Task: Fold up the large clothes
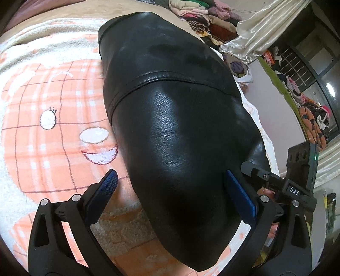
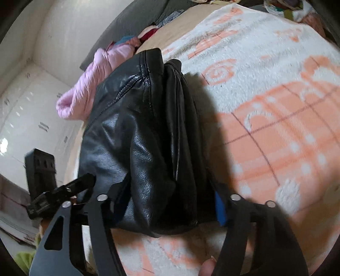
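Note:
A black leather jacket [image 1: 170, 106] lies folded into a long bundle on an orange and white cartoon blanket [image 1: 53, 95]. My left gripper [image 1: 172, 186] is open, its blue-padded fingers [image 1: 106, 186] spread wide on either side of the jacket's near end, not pinching it. In the right wrist view the same jacket [image 2: 136, 138] shows its stacked folded layers. My right gripper [image 2: 167, 203] straddles the bundle's near end, its fingers [image 2: 220, 210] set wide apart and mostly hidden by the leather. The right gripper's body also shows in the left wrist view [image 1: 297, 169].
Heaps of mixed clothes [image 1: 201, 19] lie beyond the bed's far end and along the right wall [image 1: 314, 118]. A pale curtain [image 1: 265, 31] hangs at the right. In the right wrist view a pink padded garment [image 2: 95, 85] lies at the bed's left edge near a white wall.

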`<state>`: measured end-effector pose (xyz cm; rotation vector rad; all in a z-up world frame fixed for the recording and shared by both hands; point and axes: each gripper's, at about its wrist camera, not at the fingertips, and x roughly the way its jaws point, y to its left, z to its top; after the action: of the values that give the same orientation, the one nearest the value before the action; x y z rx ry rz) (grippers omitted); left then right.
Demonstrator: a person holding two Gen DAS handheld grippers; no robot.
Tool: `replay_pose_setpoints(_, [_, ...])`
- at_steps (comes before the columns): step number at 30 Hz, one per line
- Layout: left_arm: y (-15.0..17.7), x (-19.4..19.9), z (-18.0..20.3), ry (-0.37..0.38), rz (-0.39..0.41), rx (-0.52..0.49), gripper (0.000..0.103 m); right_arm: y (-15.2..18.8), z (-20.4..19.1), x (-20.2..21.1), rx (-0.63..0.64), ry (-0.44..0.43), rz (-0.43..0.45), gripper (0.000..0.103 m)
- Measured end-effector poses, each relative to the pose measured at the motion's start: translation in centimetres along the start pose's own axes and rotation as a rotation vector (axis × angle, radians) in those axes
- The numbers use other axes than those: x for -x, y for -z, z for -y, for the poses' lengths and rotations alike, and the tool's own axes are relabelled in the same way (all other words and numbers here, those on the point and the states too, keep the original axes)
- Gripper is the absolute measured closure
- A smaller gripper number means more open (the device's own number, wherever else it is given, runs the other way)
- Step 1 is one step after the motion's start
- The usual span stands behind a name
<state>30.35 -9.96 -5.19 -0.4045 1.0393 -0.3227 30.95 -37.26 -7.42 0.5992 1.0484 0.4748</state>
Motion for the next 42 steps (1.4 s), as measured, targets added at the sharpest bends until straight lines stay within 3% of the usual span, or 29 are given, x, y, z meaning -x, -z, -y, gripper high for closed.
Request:
replay_pose_setpoints(4, [-0.6,0.6,-0.5,-0.022,0.008,-0.016,0.01,1.5,-1.0,0.4,-0.061,-0.034,0.018,0.047])
replay_pose_setpoints(8, [-0.8,1.8,-1.9,-0.079,0.024,-0.039,0.01,4.4,-4.7,-0.9,-0.03,-0.014,0.03,0.048])
replay_pose_setpoints(11, [-0.5,1.5,-2.9,-0.084,0.001,-0.027,0.01,5.4,-6.1,-1.3,0.044,0.085,0.081,0.043])
replay_pose_setpoints(12, [-0.3,1.5,-2.9,-0.082,0.005,-0.026,0.01,5.3,-6.1,-1.2,0.04,0.092,0.08,0.038])
replay_pose_setpoints(13, [-0.1,1.6,-2.9,-0.079,0.013,-0.026,0.01,5.1,-6.1,-1.0,0.036,0.097,0.069,0.026])
replay_pose_setpoints(15, [-0.1,1.7,-2.8,-0.076,0.024,-0.03,0.009,4.6,-6.6,0.0,0.06,0.113,0.047,0.021])
replay_pose_setpoints(17, [-0.1,1.8,-2.7,-0.085,0.026,-0.042,0.009,3.6,-7.3,1.7,0.098,0.121,0.102,0.007])
replay_pose_setpoints(20, [0.0,2.0,-2.5,-0.095,0.033,-0.053,0.009,1.0,-8.5,3.5,0.122,0.177,0.204,0.005])
replay_pose_setpoints(23, [0.0,2.0,-2.2,-0.103,0.041,-0.061,0.009,-3.3,-8.4,2.5,0.08,0.187,0.209,0.005])
replay_pose_setpoints(29, [-0.3,2.0,-1.0,-0.128,0.047,-0.104,0.009,-9.6,-8.0,-2.2,0.029,0.242,0.133,0.007])
replay_pose_setpoints(35, [-0.4,2.0,-0.3,-0.145,0.057,-0.135,0.009,-10.1,-8.1,-6.2,0.052,0.291,0.051,0.045])
replay_pose_setpoints(37, [-0.4,2.0,-0.3,-0.155,0.059,-0.147,0.009,-10.0,-9.2,-6.0,0.105,0.308,0.079,0.077])
replay_pose_setpoints(39, [-0.3,2.2,0.1,-0.17,0.067,-0.169,0.009,-9.8,-10.4,-5.0,0.155,0.259,0.118,0.085])
replay_pose_setpoints(42, [-0.2,2.6,0.2,-0.177,0.08,-0.177,0.009,-9.9,-11.4,-3.4,0.186,0.145,0.159,0.087])
